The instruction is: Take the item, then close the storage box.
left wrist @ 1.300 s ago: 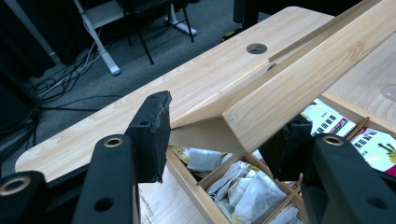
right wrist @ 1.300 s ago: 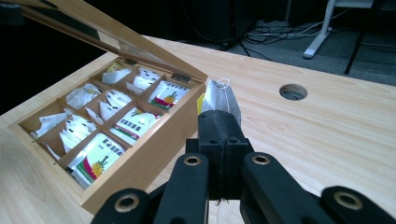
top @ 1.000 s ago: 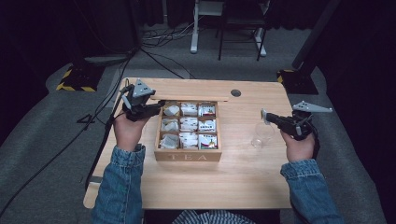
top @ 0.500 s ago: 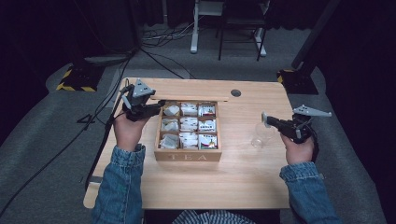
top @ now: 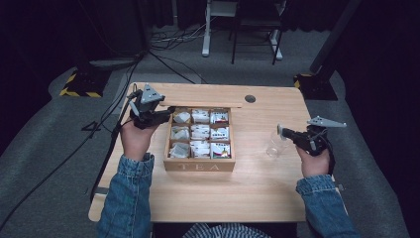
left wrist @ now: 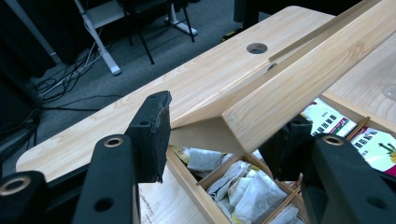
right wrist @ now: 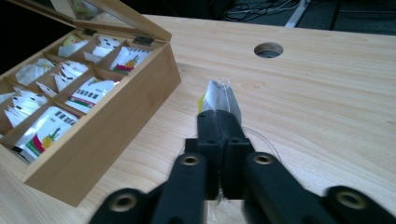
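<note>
A wooden tea box (top: 198, 166) marked TEA stands mid-table, its compartments full of tea bags. My left gripper (top: 166, 113) is shut on the raised lid (top: 203, 104) at the box's back left corner. In the left gripper view the lid (left wrist: 299, 74) slants between the jaws of that gripper (left wrist: 224, 135). My right gripper (top: 281, 131) hovers over a clear glass (top: 274, 148) to the right of the box. Its jaws have just been opening, but a grey tea bag (right wrist: 219, 98) with a white string still sits pinched at the tips of the right gripper (right wrist: 218, 116).
The box (right wrist: 107, 126) lies left of the right gripper, about a hand's width away. A round cable hole (top: 250, 98) sits near the table's far edge. Bare wood (top: 247, 193) stretches along the near side. Cables and chair legs are on the floor beyond.
My right gripper has sunk a little toward the glass with the tea bag. The left gripper and the lid have stayed put.
</note>
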Demonstrator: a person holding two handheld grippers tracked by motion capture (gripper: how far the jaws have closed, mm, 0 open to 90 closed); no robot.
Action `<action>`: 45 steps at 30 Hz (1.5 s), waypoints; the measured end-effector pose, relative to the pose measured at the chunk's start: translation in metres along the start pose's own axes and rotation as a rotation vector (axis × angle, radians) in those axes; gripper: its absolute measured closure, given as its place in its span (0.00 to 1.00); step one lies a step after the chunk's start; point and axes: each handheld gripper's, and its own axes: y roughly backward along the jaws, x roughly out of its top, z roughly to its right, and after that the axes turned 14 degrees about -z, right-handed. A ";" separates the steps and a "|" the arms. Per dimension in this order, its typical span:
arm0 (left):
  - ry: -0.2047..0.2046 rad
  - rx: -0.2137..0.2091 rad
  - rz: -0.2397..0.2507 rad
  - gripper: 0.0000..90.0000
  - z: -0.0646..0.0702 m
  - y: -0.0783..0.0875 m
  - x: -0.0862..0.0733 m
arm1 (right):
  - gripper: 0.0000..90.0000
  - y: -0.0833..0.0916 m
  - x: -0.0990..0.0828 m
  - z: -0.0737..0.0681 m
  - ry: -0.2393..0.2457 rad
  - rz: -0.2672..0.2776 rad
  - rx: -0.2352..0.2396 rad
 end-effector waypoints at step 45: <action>-0.018 0.005 -0.038 0.54 0.005 0.002 -0.002 | 0.27 -0.037 -0.056 0.098 -0.035 -0.190 -0.175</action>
